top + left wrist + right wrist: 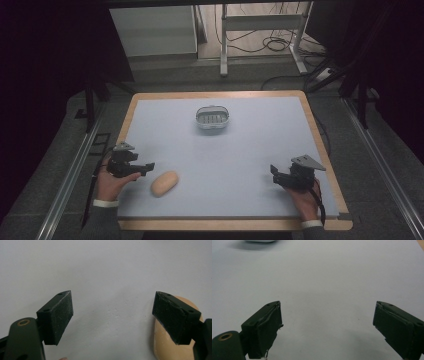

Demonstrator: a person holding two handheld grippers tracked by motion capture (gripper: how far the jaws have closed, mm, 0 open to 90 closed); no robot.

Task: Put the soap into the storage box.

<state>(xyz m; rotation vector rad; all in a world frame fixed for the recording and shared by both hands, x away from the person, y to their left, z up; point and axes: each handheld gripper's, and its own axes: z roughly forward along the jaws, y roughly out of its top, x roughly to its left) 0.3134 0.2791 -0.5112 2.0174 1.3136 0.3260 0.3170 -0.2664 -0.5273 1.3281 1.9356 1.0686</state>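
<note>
Tabletop [240, 165]: a big pale blue sheet is laid on a wooden board, and all the things are carried by it.
Soap dish [212, 119]: a small grey oval dish with slots is seen at the far middle of the tabletop, well apart from both tongs.
Right tongs [275, 175]: they are held in the right hand [303, 199] at the near right. The jaws are spread wide apart and nothing is held between them. Bare tabletop is seen past them in the right gripper view.
Left tongs [147, 167]: they are held in the left hand [111, 184] at the near left. The jaws are spread wide apart and nothing is clamped.
Soap [165, 183]: a tan oval bar is laid on the near left of the tabletop, just beside the left tongs. In the left gripper view the soap [166, 345] is partly hidden behind one jaw, not between the two.
</note>
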